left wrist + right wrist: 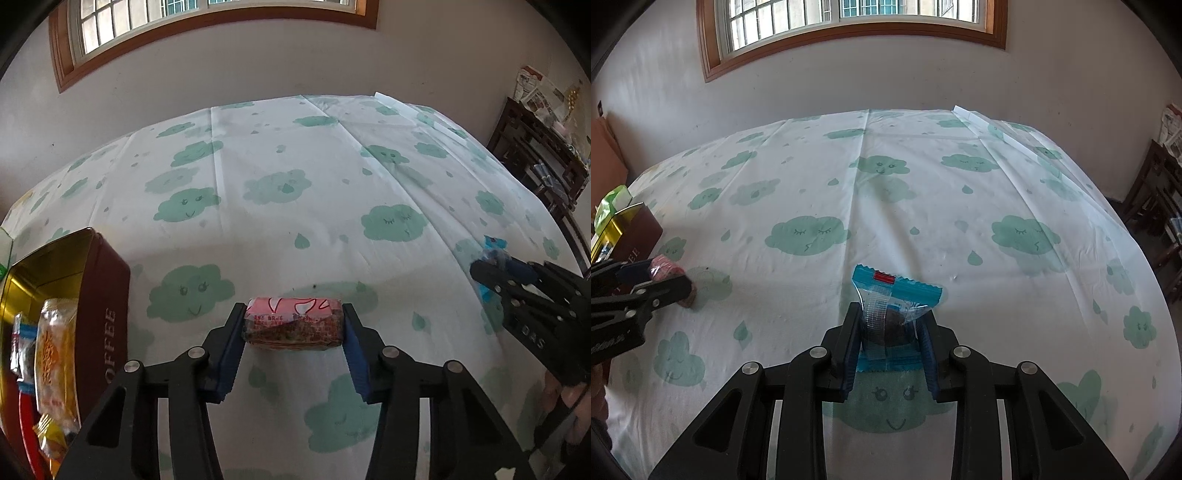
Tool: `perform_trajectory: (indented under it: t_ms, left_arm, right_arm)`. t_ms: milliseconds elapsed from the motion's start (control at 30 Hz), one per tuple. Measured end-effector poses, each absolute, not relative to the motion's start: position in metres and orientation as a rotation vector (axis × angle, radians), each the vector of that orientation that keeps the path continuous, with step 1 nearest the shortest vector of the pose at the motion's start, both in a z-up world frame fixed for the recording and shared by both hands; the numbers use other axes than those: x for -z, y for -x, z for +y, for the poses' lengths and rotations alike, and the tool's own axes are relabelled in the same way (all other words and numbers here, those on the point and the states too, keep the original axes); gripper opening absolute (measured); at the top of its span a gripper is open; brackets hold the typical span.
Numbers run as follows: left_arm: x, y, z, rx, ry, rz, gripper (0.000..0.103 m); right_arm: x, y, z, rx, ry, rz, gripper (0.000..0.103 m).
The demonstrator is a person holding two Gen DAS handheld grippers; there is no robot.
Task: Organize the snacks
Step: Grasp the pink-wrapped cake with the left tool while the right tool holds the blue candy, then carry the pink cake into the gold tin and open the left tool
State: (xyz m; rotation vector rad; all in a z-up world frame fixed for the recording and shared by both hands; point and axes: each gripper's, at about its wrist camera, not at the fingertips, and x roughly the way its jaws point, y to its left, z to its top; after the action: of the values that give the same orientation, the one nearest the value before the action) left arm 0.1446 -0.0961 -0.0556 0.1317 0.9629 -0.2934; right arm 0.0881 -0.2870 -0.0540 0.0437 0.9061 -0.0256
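1. Snack tin (110, 295) sits open at the far left of the bench (332, 184), with some packets already inside.
2. Pink snack (293, 325) lies on the bench just right of the tin, its long side running across from one finger to the other.
3. Left gripper (293, 332) has its fingers touching both short ends of the pink snack, pinching it.
4. Blue snack (894, 310) sits farther right, pinched between the fingers of the right gripper (890, 339).
5. I think the left hand is nearer the tin, so it should go first.
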Motion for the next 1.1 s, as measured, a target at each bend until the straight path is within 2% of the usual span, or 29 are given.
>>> perform_trajectory:
  t_ms: [633, 1100]
  left_arm:
    - [0.026, -0.061, -0.077, 0.27, -0.131, 0.979, 0.045]
    - [-0.031, -0.038, -0.02, 0.175, -0.081, 0.871, 0.045]
  right_arm:
    - [0.055, -0.089, -0.284, 0.037, -0.013, 0.91, 0.031]
    - [0.055, -0.089, -0.283, 0.038, -0.012, 0.91, 0.031]
